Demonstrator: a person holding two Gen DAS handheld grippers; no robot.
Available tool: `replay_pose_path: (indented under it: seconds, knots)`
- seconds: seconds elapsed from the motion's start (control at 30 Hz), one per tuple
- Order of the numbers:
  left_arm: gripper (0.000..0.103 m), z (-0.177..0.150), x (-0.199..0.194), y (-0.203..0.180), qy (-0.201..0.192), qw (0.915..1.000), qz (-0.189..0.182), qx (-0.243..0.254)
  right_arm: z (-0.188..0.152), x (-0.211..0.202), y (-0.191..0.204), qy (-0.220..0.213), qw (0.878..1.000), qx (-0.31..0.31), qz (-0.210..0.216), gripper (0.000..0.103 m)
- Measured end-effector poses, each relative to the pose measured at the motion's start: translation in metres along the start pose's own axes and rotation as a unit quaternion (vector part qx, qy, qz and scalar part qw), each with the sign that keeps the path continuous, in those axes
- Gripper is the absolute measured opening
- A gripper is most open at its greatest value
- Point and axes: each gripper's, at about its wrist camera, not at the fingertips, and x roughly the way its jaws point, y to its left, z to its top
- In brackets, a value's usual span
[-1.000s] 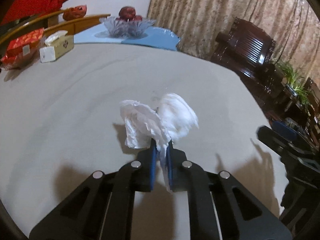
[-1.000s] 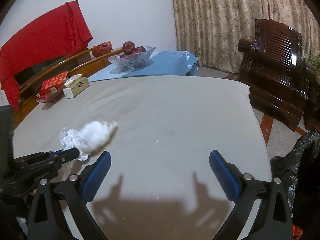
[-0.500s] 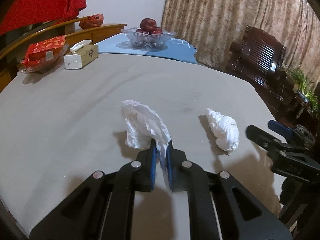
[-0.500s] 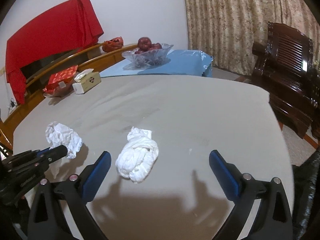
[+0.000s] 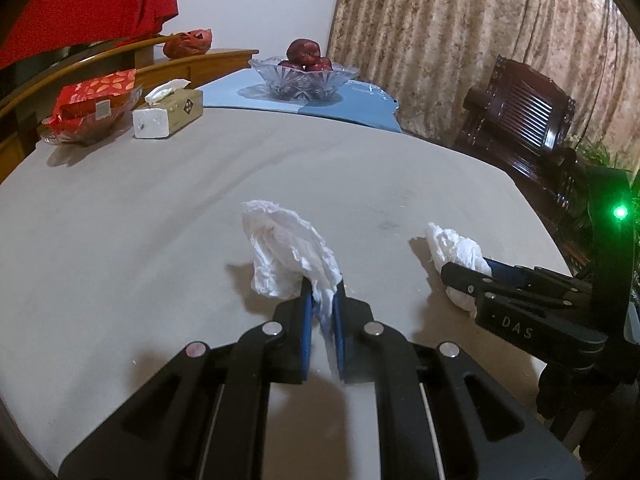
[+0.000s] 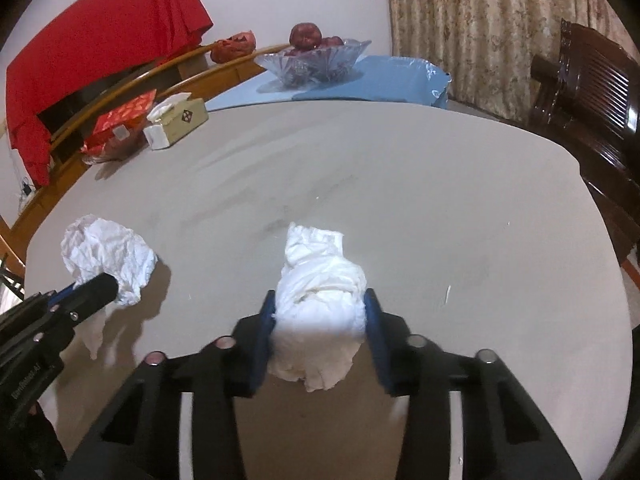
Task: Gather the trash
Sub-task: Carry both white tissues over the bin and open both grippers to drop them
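On the grey table (image 5: pixel 120 220), the left gripper (image 5: pixel 322 320) is clenched on a crumpled tissue (image 5: pixel 284 248); to its right, the right gripper (image 6: pixel 320 328) grips a tissue wad (image 6: pixel 320 292) between its pads.

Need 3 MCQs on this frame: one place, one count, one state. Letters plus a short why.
1. Where does the tissue box stand?
A. beside the red packet at the table's far left
B. inside the glass fruit bowl
C. on the wooden chair

2. How many crumpled tissues are in view?
A. one
B. two
C. four

3. What is the left gripper doing?
A. open above the table
B. shut on a crumpled tissue
C. holding the bowl

Key: 1 A, box sits next to the packet. 2 B, one wad per gripper. 3 B, blue pads pinch the wad; the right gripper closes around the other tissue wad.
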Motion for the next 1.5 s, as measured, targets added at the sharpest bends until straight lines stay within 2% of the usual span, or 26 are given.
replay_pose_path:
  seconds: [0.27,0.87,1.5]
  knots:
    - [0.008,0.005,-0.015,-0.018,-0.014,0.9998,-0.010,0.011,0.002,-0.032,-0.004,-0.025,1.000,0.005,0.006,0.034]
    - [0.008,0.023,-0.064,-0.089,-0.047,0.9965,-0.055,0.043,0.008,-0.146,-0.031,-0.107,0.994,0.014,-0.005,0.034]
    - [0.008,0.023,-0.114,-0.177,-0.075,0.9875,-0.107,0.088,-0.015,-0.242,-0.075,-0.154,0.987,0.027,-0.039,0.034]
